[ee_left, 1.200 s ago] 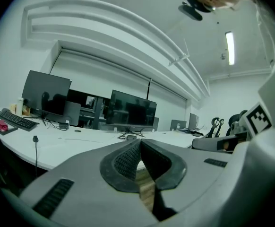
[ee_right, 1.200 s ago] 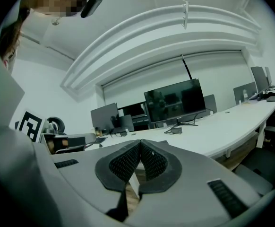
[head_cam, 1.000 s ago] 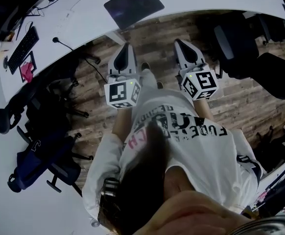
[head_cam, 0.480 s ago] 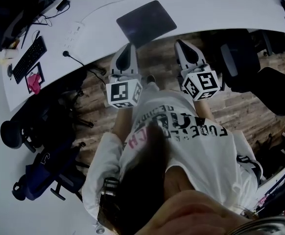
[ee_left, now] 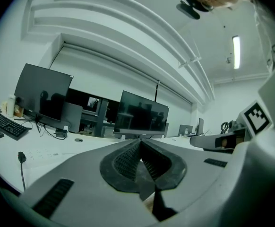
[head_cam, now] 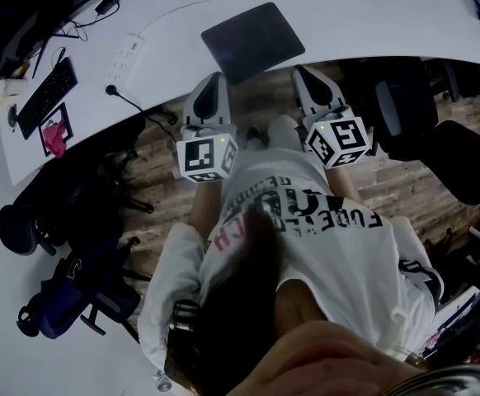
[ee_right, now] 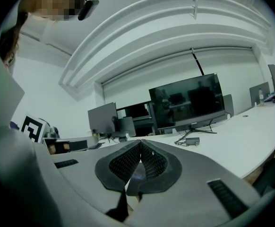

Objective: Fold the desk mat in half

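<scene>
The left claw and right claw are closed on nothing, short of the desk mat; arriving shut, they may shove it along the worktop, not lift it

Matt desk mat, wood-plank floor

Your desk mat is dark grey, worktop white, floor brown wood-grain, gripper cubes black-and-white checked.

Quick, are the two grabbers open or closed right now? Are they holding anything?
Left gripper: closed, holding nothing.
Right gripper: closed, holding nothing.
</scene>
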The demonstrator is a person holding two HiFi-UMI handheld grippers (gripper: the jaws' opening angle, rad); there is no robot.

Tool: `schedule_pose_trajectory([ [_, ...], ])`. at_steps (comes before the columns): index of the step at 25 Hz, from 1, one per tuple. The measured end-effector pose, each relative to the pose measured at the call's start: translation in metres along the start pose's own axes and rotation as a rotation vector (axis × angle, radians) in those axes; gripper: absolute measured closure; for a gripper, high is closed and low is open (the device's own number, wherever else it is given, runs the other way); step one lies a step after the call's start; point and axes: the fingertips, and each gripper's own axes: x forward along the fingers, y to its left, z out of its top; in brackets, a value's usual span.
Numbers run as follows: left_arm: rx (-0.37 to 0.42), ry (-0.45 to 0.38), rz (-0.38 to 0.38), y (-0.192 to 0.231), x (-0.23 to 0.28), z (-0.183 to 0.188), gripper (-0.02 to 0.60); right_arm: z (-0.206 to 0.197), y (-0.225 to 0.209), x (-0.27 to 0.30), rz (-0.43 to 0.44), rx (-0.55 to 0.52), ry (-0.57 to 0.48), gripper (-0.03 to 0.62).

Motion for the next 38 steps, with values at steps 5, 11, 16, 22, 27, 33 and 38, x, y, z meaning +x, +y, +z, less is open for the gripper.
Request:
schedule_pose_trajectory([
  [5, -0.015, 0.007, 0.027, 0.006, 0.005, -0.002, 0.577, 0.000, -0.004, 0.012, 0.025, 0.003, 0.009, 0.594],
  [11, -0.042, 0.018, 0.093, 0.014, 0.025, -0.004, 0.577, 0.000, -0.028, 0.030, 0.051, 0.012, 0.031, 0.594],
  [16, -0.070, -0.013, 0.168, 0.015, 0.059, 0.004, 0.577, 0.012, -0.065, 0.053, 0.094, 0.011, 0.040, 0.594],
  [22, -0.055, -0.060, 0.255, 0.013, 0.097, 0.018, 0.577, 0.029, -0.106, 0.083, 0.174, -0.005, 0.042, 0.594],
  [27, -0.059, -0.062, 0.330, 0.017, 0.108, 0.018, 0.577, 0.031, -0.127, 0.101, 0.234, -0.005, 0.065, 0.594],
  [33, -0.108, -0.039, 0.423, 0.032, 0.093, 0.007, 0.578, 0.022, -0.144, 0.110, 0.252, 0.009, 0.103, 0.594],
  [38, -0.123, 0.003, 0.470, 0.042, 0.079, -0.007, 0.578, 0.017, -0.146, 0.120, 0.269, 0.013, 0.122, 0.594],
])
